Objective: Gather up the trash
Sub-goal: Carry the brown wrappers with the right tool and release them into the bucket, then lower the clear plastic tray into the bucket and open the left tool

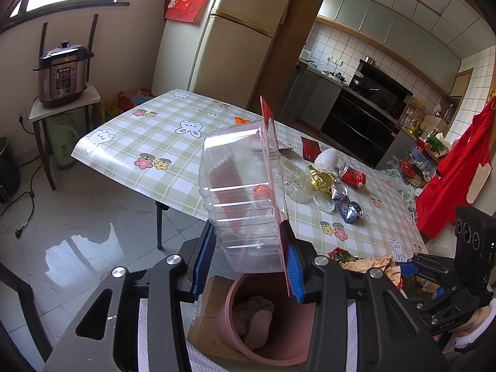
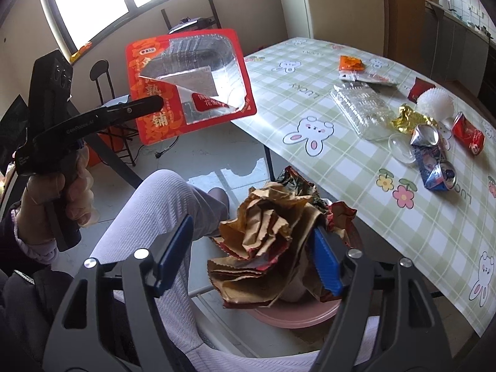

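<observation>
My left gripper [image 1: 248,266] is shut on a clear plastic food tray [image 1: 241,192] with a torn red film lid, held above a pink bin [image 1: 263,319]. The tray also shows in the right wrist view [image 2: 189,83]. My right gripper [image 2: 248,260] holds a crumpled brown paper wad [image 2: 269,232] over the pink bin's rim [image 2: 294,317]; the wad rests against the right pad and the left pad stands apart from it. On the table lie crushed cans [image 2: 434,161], a red can [image 2: 468,133], gold foil [image 2: 409,119] and a clear plastic container [image 2: 362,108].
The table [image 2: 356,167] has a green checked cloth with rabbits. An orange wrapper [image 2: 350,63] and a white puff [image 2: 434,102] lie on it. A cardboard box [image 1: 207,319] sits under the bin. The person's leg [image 2: 148,217] is at the left. A fridge [image 1: 235,40] stands behind.
</observation>
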`<state>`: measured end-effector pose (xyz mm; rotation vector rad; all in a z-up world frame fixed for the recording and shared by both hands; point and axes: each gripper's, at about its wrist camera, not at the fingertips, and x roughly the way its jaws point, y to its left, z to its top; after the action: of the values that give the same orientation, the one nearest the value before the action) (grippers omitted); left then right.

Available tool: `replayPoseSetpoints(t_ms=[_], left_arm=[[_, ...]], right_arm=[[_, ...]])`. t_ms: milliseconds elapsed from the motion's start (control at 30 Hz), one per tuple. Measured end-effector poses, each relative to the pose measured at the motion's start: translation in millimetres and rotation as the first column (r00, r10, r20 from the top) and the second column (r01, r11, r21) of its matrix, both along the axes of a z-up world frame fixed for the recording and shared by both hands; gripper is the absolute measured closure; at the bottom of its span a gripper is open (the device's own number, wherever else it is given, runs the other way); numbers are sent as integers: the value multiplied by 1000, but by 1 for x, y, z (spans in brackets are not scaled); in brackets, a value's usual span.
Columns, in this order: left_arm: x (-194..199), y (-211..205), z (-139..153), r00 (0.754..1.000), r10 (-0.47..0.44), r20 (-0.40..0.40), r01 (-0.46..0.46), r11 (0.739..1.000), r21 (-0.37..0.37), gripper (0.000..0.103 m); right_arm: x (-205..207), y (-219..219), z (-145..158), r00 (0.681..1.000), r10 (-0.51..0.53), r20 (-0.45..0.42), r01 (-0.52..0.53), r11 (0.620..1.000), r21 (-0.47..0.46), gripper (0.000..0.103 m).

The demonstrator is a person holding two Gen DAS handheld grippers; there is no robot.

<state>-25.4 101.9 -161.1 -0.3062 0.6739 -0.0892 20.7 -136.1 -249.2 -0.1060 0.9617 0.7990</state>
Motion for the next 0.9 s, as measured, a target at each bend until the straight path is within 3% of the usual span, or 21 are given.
replayPoseSetpoints(t_ms=[100, 167, 233, 333, 400, 433, 533, 600, 667, 700, 767, 833, 900], left_arm=[[0, 1, 0, 1000, 0, -1, 0, 1000, -3, 62], [0, 1, -1, 1000, 1, -1, -1, 1000, -2, 62], [0, 1, -1, 1000, 1, 0, -1, 1000, -4, 62], [0, 1, -2, 1000, -3, 3, 3, 1000, -6, 62], [0, 1, -2, 1000, -5, 4, 5, 1000, -1, 62], [0, 1, -3, 1000, -5, 2, 5, 1000, -3, 62], [1, 3, -3, 1000, -5, 0, 5, 1000, -10, 62], [1, 3, -3, 1000, -6, 3, 6, 1000, -6, 62], [2, 4, -4, 1000, -3, 0, 3, 1000, -13, 62], [2, 4, -4, 1000, -4, 0, 4, 1000, -15, 62], [1, 3, -4, 1000, -5, 1, 5, 1000, -9, 62], [2, 4, -5, 1000, -5, -3, 5, 1000, -15, 62], [2, 3, -5, 1000, -10, -1, 10, 1000, -14, 62]], right_arm=[[8, -2, -20, 996, -49, -78, 44, 997, -67, 24], [10, -6, -28, 990, -65, -125, 58, 997, -60, 24], [13, -8, -32, 986, -57, -155, 52, 998, -39, 15], [18, -4, -48, 977, -107, -184, 77, 984, -164, 17], [19, -8, -46, 965, -71, -252, 64, 997, -37, 17], [19, -7, -44, 965, -67, -253, 63, 998, -22, 17], [22, -3, -47, 968, -94, -234, 69, 991, -110, 17], [25, -8, -51, 947, -72, -313, 71, 997, -15, 17], [27, -5, -61, 951, -128, -280, 90, 985, -144, 16], [29, -4, -63, 949, -133, -284, 89, 983, -163, 16], [30, -7, -65, 938, -107, -330, 81, 992, -92, 17], [30, -3, -65, 952, -130, -277, 84, 982, -172, 17], [31, -7, -59, 955, -128, -268, 98, 988, -121, 17]])
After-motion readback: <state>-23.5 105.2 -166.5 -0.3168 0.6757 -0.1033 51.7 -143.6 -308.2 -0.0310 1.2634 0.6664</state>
